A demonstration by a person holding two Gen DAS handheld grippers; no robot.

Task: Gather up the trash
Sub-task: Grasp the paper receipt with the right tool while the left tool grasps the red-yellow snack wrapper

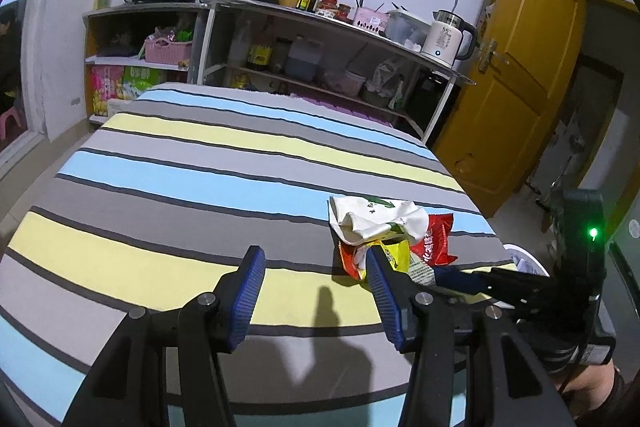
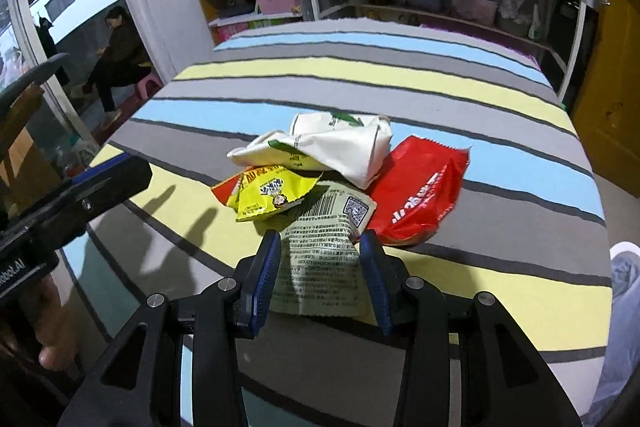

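Here's the trash, a loose heap of empty snack wrappers sitting on the striped bed [image 2: 420,75], toward its right edge as the left wrist view has it. Right gripper [image 2: 320,247] is nose-down over the nearest piece, a pale printed wrapper [image 2: 326,251], fingers [image 2: 266,267] set moderately apart with that sheet lying between them; I can't see the pads pressing on it yet, so I'd call it straddled, not gripped. Left gripper [image 1: 316,263] stands wide and empty, one finger [image 1: 382,283] just at the near edge of the pile. By my judgement all of this is feather-light, thin crinkly film: soft, slippery, quick to fold or slide out, nothing fragile. Best hold looks like a pinch on a crimped seam or a bunched fold, not the flat face. The white bag [image 2: 340,147] sits on top of the others, puffed and crumpled, green print on it too small to read. The yellow packet [image 2: 268,195] carries bold Chinese characters and a cartoon face. The red bag [image 2: 420,195] shows large white characters, turned away. On the pale wrapper, a barcode, a QR code and dense small print, not legible. The left gripper body in the right view bears lettering ending "bot.AI".
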